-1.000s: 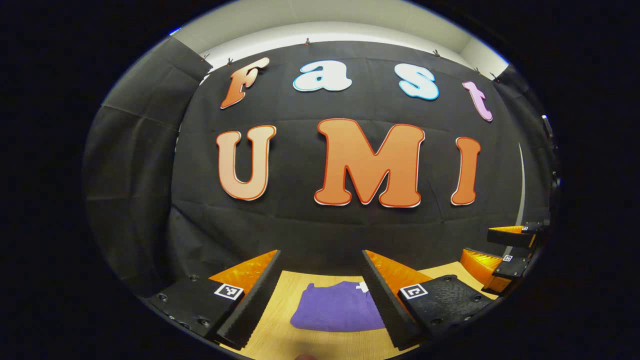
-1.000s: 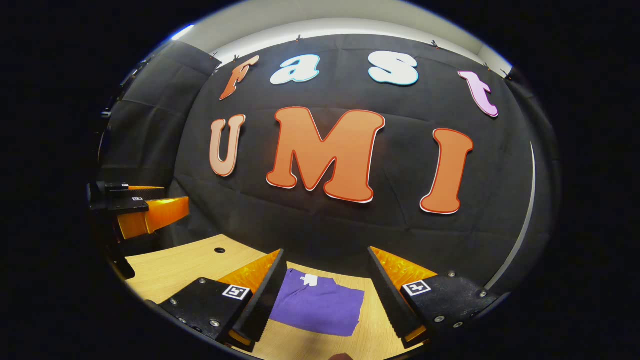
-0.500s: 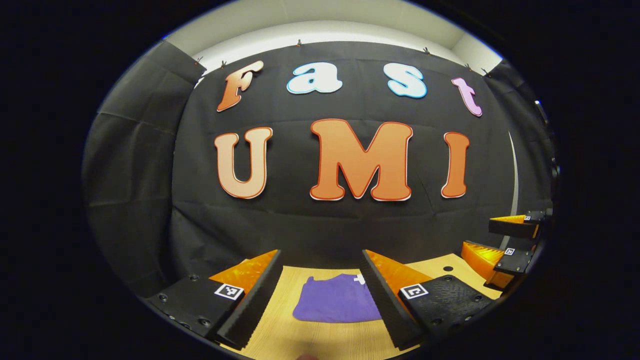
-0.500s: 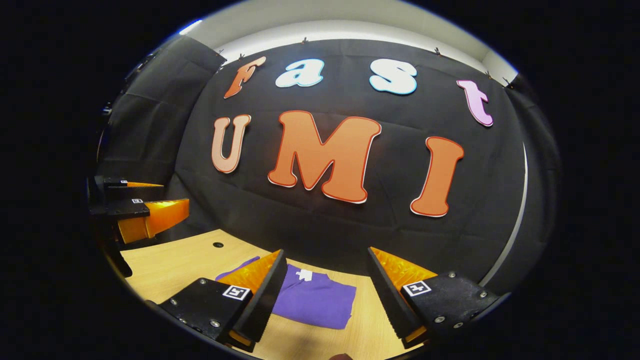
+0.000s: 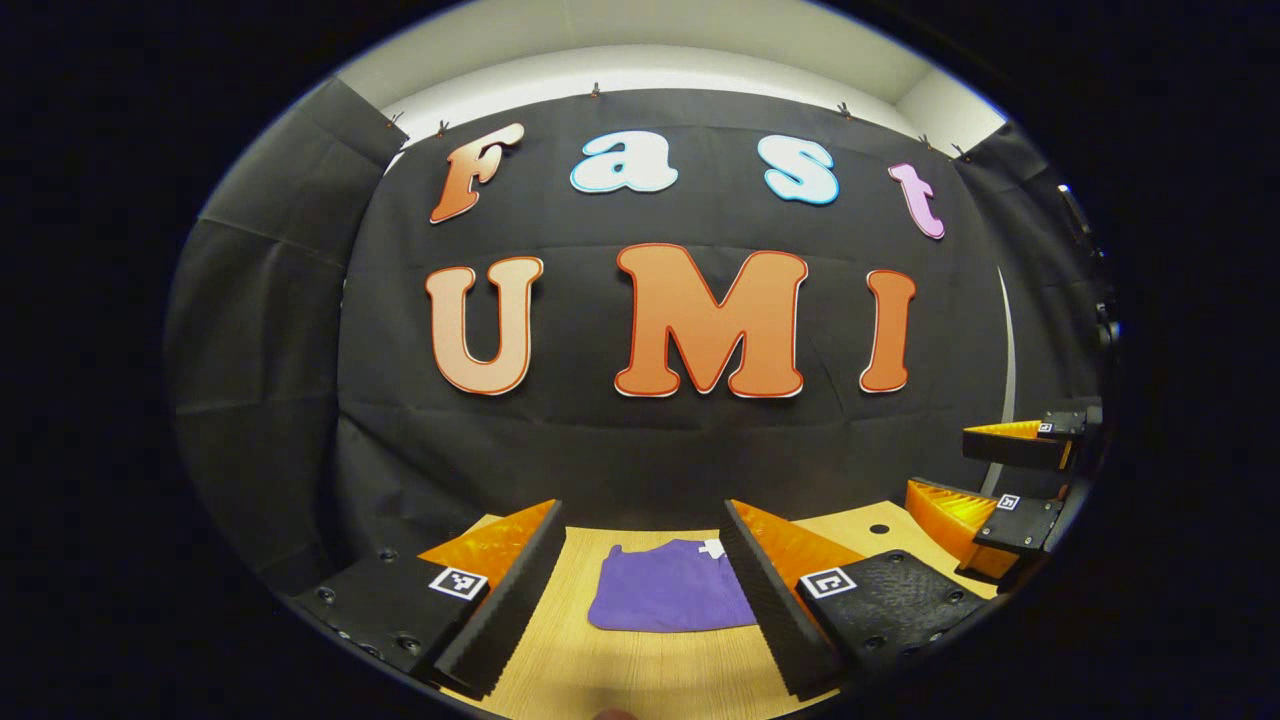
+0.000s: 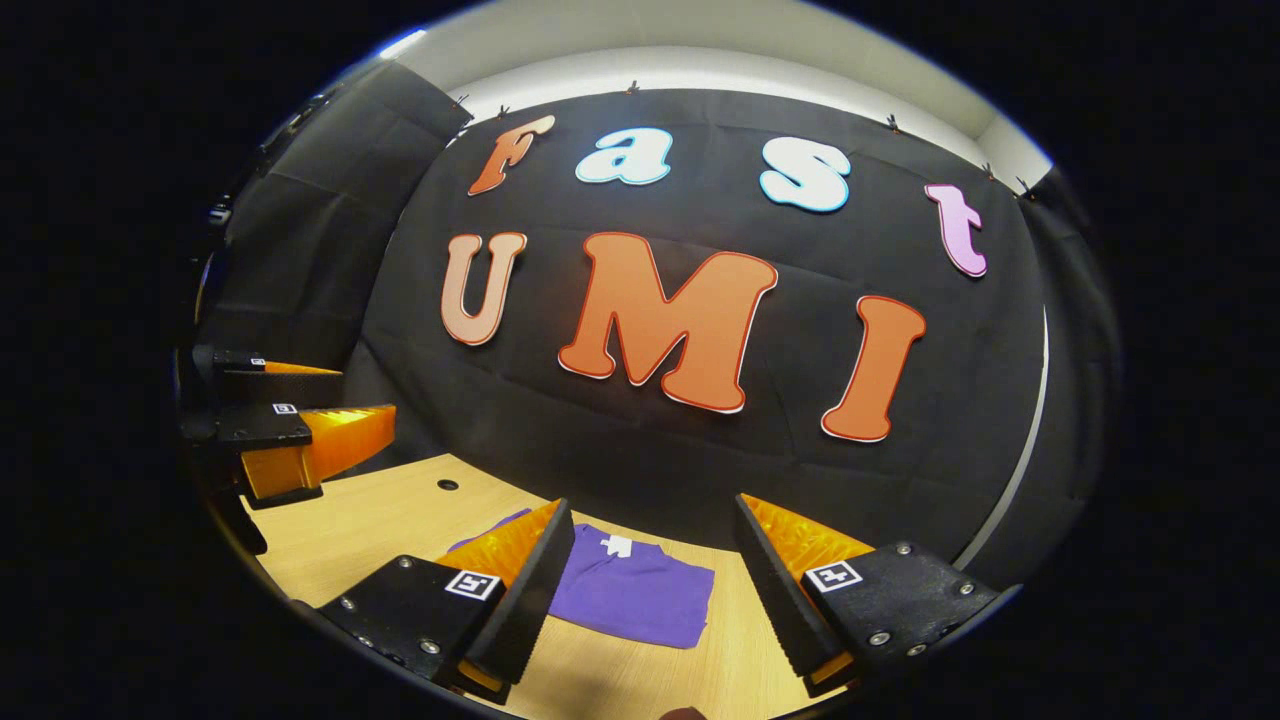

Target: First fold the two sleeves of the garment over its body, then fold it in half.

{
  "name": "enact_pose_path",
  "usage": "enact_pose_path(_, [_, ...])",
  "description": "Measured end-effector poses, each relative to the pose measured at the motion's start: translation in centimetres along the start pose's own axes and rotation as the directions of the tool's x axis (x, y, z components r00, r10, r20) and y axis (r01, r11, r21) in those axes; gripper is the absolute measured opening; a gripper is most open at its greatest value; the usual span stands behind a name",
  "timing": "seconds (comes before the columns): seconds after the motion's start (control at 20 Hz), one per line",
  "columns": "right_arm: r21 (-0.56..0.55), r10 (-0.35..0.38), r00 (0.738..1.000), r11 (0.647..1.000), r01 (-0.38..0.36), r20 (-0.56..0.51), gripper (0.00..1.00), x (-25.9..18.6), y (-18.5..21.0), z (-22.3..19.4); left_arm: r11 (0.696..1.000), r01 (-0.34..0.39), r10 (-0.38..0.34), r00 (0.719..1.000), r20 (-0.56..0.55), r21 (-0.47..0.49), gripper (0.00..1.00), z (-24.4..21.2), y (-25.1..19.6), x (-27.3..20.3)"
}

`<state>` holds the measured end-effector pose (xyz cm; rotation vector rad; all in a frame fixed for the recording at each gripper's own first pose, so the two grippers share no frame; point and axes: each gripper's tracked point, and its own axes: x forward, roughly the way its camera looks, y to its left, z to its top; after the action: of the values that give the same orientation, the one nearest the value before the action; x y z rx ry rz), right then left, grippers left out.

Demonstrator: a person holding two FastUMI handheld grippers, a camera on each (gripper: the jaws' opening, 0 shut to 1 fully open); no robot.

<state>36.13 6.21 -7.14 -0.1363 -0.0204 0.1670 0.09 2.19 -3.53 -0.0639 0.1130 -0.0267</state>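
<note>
Soft matt purple cloth garment (image 5: 668, 600), smooth pale wood-grain table (image 5: 640, 670), matt black fabric wall (image 5: 300, 330)

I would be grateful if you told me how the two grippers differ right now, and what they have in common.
In its own view, the left gripper frames the folded purple garment between its fingers; the right gripper has it toward its left finger, which covers part. Both are open, off the garment, above the wooden table.
</note>
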Motion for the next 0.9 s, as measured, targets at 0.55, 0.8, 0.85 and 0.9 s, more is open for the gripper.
enact_pose_path(0.55, [-0.03,-0.019,1.0,0.999,0.019,-0.014,0.95,-1.0,0.0,0.0,0.998,-0.032,0.029,0.998,0.051,0.061,0.97,0.1,2.3,-1.4])
enact_pose_path(0.8, [-0.03,-0.042,0.999,0.999,0.043,0.016,0.95,-0.8,-0.5,0.8,0.998,-0.039,0.038,0.999,0.03,0.042,0.97,-0.7,3.4,-0.9])
enact_pose_path(0.85, [-0.037,-0.047,0.999,0.998,0.048,0.025,0.95,-0.6,-0.6,1.0,0.998,-0.042,0.041,0.999,0.029,0.044,0.99,-0.6,3.4,-0.5])
enact_pose_path(0.9, [-0.039,-0.05,0.998,0.998,0.051,0.033,0.95,-0.6,-0.8,1.1,0.998,-0.047,0.046,0.999,0.028,0.047,0.97,-0.4,3.4,-0.4])
